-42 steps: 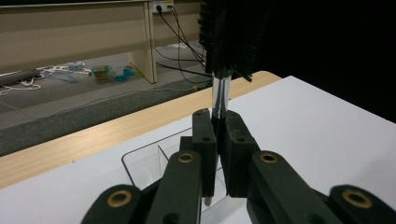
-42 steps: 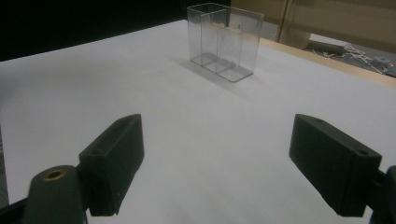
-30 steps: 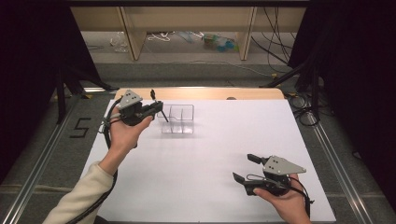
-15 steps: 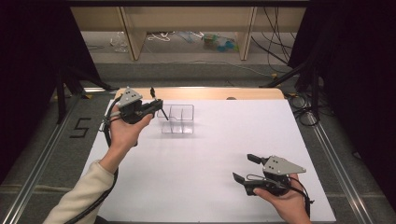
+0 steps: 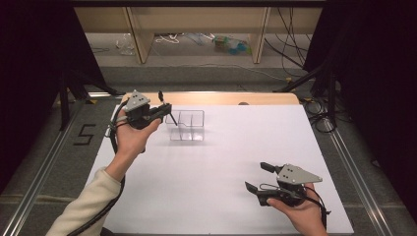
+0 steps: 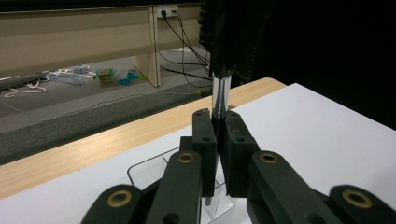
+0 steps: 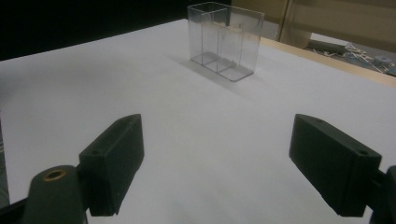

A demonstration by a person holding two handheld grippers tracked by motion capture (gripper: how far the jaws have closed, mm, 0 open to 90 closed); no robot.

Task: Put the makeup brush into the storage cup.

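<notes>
A clear plastic box (image 5: 187,126) with divided compartments stands on the white table sheet (image 5: 221,162) at the far left. My left gripper (image 5: 166,111) is held just left of the box and above it, shut on a pen (image 5: 173,120) that has a clear barrel and a dark tip. The pen slants down toward the box's left compartment. In the left gripper view the pen (image 6: 219,91) rises upright between the closed jaws of the gripper (image 6: 217,128), with the box (image 6: 152,169) below. My right gripper (image 5: 258,177) rests open near the front right, nothing between its jaws (image 7: 224,158).
The table's wooden far edge (image 5: 221,98) runs behind the box. Beyond it are the floor, cables and table legs. The box (image 7: 226,39) stands far ahead of the right gripper across bare white sheet.
The left hand has wavered only slightly beside the box, still with the pen in its grip. The right gripper has stayed where it was.
</notes>
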